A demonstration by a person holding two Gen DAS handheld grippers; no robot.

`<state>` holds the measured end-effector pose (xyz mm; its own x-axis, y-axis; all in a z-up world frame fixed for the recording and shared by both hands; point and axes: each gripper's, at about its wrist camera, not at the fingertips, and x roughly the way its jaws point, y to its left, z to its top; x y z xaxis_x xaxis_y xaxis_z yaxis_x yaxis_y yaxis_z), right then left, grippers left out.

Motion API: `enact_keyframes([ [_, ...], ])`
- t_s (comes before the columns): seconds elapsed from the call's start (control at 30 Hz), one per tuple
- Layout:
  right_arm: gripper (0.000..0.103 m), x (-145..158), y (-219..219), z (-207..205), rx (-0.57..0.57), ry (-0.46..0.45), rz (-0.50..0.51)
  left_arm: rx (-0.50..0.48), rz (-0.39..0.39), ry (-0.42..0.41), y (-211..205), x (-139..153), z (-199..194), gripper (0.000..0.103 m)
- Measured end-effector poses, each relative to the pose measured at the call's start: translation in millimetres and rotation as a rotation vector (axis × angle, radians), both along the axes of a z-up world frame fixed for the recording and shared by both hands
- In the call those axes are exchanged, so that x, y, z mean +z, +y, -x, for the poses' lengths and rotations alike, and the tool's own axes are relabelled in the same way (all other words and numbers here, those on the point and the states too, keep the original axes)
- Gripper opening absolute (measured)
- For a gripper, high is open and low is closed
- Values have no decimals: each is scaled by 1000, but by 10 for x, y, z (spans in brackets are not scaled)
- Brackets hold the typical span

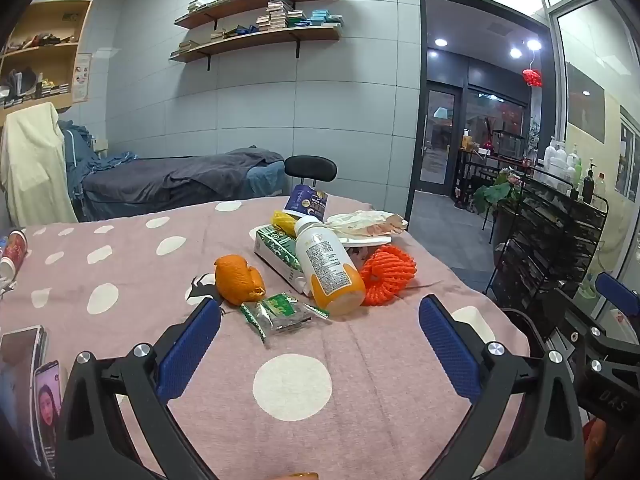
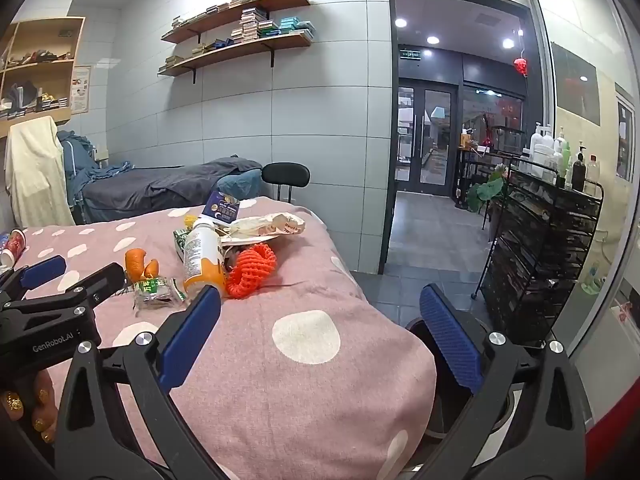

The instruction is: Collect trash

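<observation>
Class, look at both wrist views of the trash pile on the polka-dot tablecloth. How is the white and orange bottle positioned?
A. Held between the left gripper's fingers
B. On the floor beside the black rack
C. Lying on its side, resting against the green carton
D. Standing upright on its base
C: the bottle lies tipped over across the green carton on the tablecloth, while the left gripper is open and empty.
</observation>
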<state>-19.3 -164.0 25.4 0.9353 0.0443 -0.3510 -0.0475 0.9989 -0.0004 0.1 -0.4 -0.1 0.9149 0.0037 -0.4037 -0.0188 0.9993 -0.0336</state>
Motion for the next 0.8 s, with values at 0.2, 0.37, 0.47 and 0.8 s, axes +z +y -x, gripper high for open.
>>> enact_keyframes([
  [0.2,98,0,2,5,-5,1,-2,1,5,5,-11,-4,-12,98],
  [0.37,98,-36,29,-38,-6,4,-4,-2,5,9,-45,-21,-35,98],
  [0.47,98,-60,0,-38,-7,6,-11,-2,3,7,-86,-26,-48,98],
  [0.8,98,-73,-64,-55,-19,20,-27,-11,19,11,-39,-61,-27,98],
])
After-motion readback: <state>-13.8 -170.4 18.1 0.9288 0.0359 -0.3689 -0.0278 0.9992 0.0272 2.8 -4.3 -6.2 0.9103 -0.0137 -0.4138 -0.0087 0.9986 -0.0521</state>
